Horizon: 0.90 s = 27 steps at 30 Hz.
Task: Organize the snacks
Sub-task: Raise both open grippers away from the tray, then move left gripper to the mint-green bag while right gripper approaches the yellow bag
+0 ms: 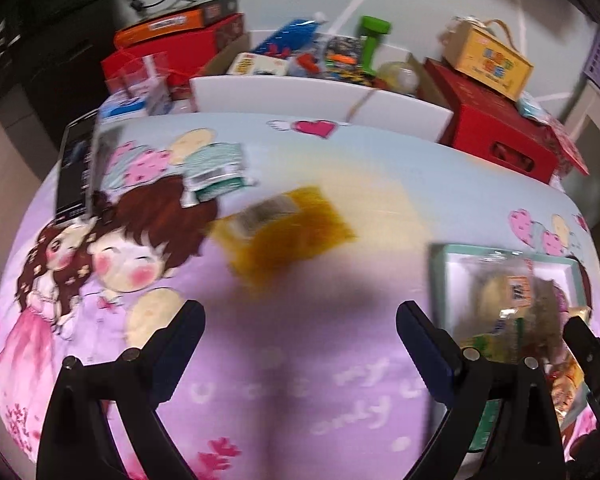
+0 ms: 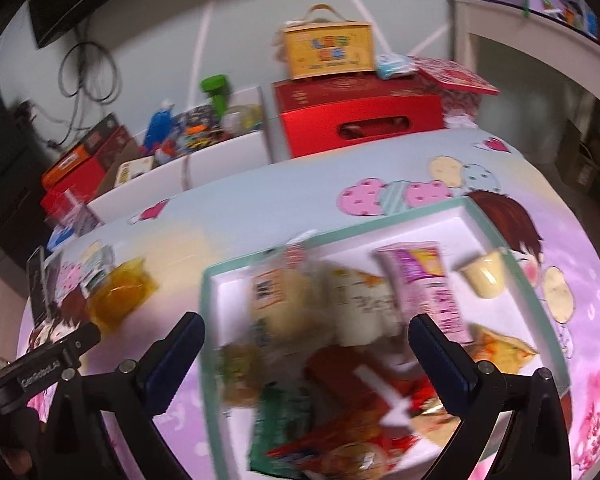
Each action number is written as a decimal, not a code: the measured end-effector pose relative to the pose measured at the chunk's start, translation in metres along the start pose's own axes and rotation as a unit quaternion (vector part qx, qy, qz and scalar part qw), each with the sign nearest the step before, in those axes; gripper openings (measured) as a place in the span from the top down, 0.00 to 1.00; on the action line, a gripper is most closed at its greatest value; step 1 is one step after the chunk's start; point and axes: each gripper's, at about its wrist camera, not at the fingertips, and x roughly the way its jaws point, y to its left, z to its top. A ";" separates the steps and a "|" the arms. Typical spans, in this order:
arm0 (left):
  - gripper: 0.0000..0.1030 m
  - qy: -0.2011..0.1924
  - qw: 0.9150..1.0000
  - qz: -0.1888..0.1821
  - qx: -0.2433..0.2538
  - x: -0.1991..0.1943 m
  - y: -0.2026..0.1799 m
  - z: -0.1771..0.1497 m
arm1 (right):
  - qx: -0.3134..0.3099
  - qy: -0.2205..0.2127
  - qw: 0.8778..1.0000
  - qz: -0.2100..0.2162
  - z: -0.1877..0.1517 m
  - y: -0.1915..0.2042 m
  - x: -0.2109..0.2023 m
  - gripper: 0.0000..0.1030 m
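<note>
Tray first: teal-rimmed white cardboard tray (image 2: 496, 236) sits under your right gripper (image 2: 306, 356), already crowded with snacks. Yellow crinkly plastic snack packet (image 1: 288, 232) lies loose on the cloth ahead of your left gripper (image 1: 300, 344) (probably light, soft, slippery): pinch a sealed edge. Both grippers spread, empty.

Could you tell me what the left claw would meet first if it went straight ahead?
Probably the blurred yellow snack packet lying on the cartoon-printed cloth; the open left claw points toward it, though depth is unclear.
</note>
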 end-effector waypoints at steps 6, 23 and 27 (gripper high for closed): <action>0.06 0.009 0.999 0.030 -0.036 0.003 0.043 -0.004 | -0.044 0.006 0.999 0.026 -0.012 0.041 0.002 0.00; 0.06 0.035 0.992 -0.008 -0.120 0.016 0.121 -0.014 | -0.102 0.027 0.992 0.076 -0.035 0.111 0.016 0.00; 0.06 0.035 0.993 -0.026 -0.112 0.025 0.126 -0.005 | -0.112 0.032 0.990 0.085 -0.035 0.122 0.024 0.00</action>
